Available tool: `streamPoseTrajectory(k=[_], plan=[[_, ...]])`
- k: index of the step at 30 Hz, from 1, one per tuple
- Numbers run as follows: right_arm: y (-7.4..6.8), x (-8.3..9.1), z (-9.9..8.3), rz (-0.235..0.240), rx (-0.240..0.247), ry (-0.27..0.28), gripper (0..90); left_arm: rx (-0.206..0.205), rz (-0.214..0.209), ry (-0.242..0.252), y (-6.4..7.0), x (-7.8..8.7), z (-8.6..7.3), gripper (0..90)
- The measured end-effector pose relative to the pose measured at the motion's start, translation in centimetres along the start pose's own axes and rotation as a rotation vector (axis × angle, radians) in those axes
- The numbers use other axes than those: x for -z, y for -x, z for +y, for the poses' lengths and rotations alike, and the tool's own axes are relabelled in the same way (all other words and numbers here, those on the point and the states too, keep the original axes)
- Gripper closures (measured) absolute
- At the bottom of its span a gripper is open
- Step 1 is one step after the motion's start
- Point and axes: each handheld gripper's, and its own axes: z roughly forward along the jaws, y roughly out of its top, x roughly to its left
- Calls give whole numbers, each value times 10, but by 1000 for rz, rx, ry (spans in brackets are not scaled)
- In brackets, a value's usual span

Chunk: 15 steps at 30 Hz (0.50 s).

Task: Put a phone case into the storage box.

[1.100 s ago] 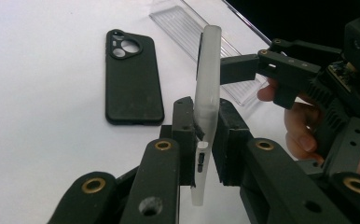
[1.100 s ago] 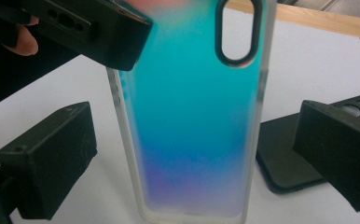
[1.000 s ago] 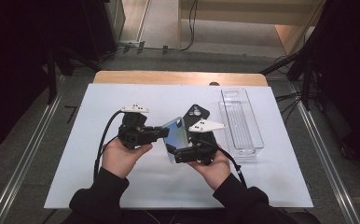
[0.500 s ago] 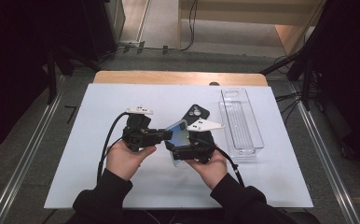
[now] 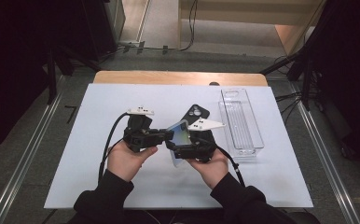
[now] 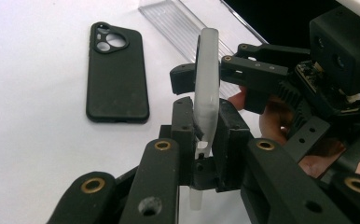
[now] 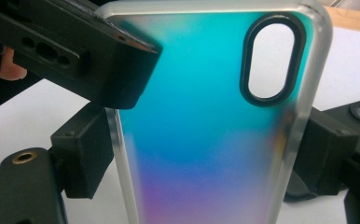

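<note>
since one second ago i bring my two hands a little closer together and a bit to the right over the white mat (image 5: 99, 186), and the iridescent phone case (image 5: 180, 135) now sits between both tools, lifted above the mat. i judge this means the case is in a handover or a shared hold, maybe to turn it before i put it somewhere. my left gripper (image 6: 201, 140) is closed on the edge of the case: in the left gripper view i see the frosted rim standing upright between its two black jaws, pressed from both sides. my right gripper (image 5: 187, 144) is closed on the case too; in the right gripper view the case's two long edges run between its jaws, and the blue to purple back with the oval camera hole faces the camera. the black phone (image 6: 116, 74) lies flat on the mat, beyond the case, apart from it, and the clear tray (image 5: 241, 121) is further right.
</note>
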Motion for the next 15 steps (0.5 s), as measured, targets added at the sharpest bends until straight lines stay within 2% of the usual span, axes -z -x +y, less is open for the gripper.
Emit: streamPoseTrajectory(k=[3,8,12,14,15], plan=[[0,1,1,8,1,1,157,4,-3,17,1,3,2,677],[2,0,0,2,7,-12,157,18,-7,23,-1,11,6,558],[10,0,-2,-13,-7,-22,157,24,-8,44,-6,20,7,497],[14,1,-2,-22,-19,-27,157,15,-19,41,-9,22,7,451],[17,1,-2,-23,-23,-27,156,0,-11,49,-9,24,7,436]])
